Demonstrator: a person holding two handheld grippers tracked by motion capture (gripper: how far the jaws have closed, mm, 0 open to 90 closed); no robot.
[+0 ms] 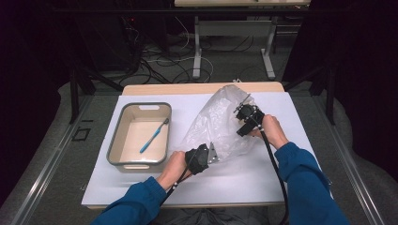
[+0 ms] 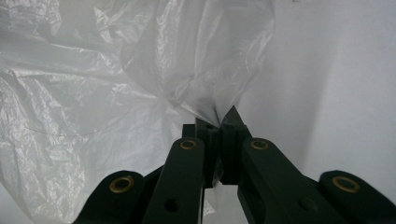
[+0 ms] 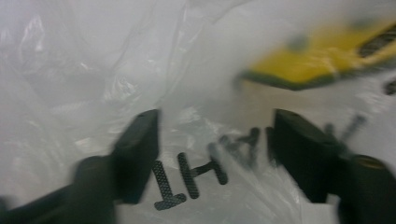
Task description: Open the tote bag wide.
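Plastic bag (image 1: 217,123) is pinched by the left hand-held gripper (image 1: 210,154); the right hand-held gripper (image 3: 215,154), blurred, seemingly gapes wide against it.

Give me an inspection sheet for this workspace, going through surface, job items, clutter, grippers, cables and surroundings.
Surface: white table top, wooden edge at the far side.
Job's things: clear plastic bag with black print and a yellow patch, lying crumpled on the table; grey tray to its left with a blue toothbrush inside.
Clutter: nothing seen.
Grippers: left hand-held gripper shut on the bag's near edge; right hand-held gripper open, jaws either side of the bag's film.
Cables: black cable trailing from the right gripper along the sleeve; loose cables on the floor beyond.
Surroundings: dark curtains, second table's legs behind.
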